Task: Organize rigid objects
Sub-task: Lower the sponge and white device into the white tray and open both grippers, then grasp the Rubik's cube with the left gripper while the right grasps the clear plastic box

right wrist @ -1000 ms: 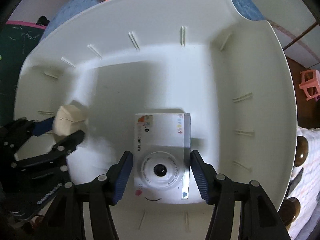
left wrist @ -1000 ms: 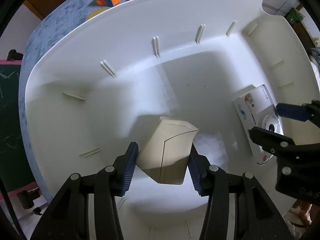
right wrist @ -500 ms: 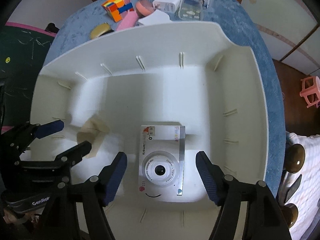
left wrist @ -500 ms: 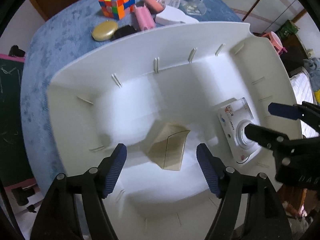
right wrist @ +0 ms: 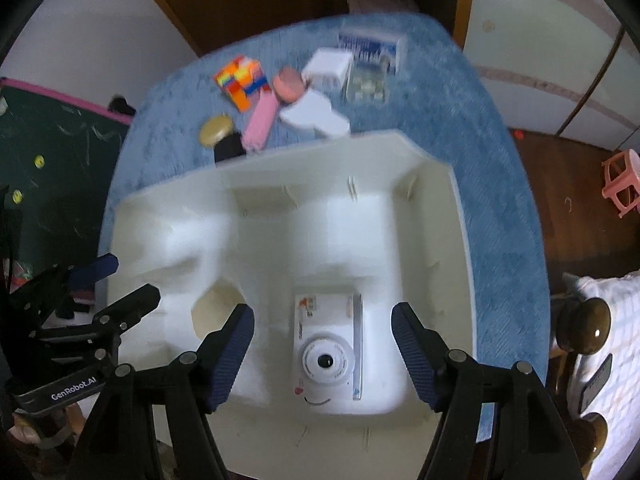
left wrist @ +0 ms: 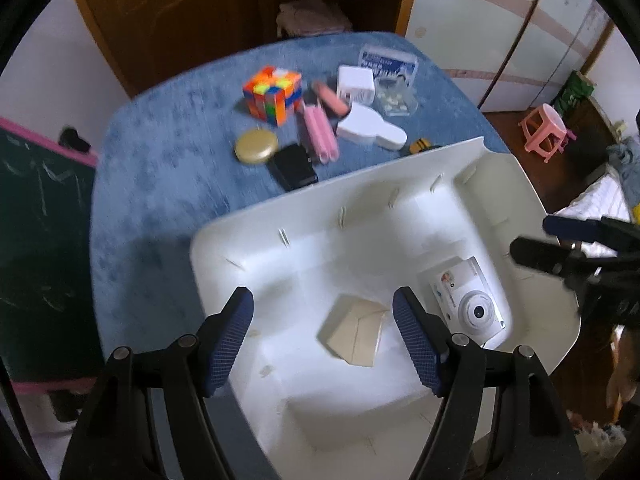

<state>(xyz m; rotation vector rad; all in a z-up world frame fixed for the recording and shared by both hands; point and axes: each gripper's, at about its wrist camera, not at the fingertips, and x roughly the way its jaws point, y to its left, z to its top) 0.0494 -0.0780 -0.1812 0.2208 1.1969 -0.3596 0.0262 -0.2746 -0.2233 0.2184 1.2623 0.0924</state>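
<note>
We see the left gripper (left wrist: 323,334) with its jaws standing wide apart and holding nothing; the beige wooden block (left wrist: 354,334) lies free on the floor of the white plastic bin (left wrist: 248,224), between and below the blue pads without touching either. The right gripper (right wrist: 323,350) is likewise spread wide and empty, and the white toy camera (right wrist: 328,350) lies lens-up on the bin floor between its pads, clear of both. In the left wrist view the right gripper shows at the right, beyond the toy camera. The bin sits on a table covered with a blue cloth (left wrist: 160,168). Beyond the jaws, past the bin's far rim, we see a loose group on the cloth: a Rubik's cube (left wrist: 272,95), a round gold tin (left wrist: 256,146), a black box (left wrist: 295,166), a pink case (left wrist: 320,138), a white charger (left wrist: 356,84) and a clear plastic box (left wrist: 394,96). Around the table stand a dark wooden cabinet (left wrist: 180,20), a green chalkboard with a pink frame (left wrist: 36,208) to the left of the jaws, and a pink stool (left wrist: 546,130) on the wooden floor to the right.
</note>
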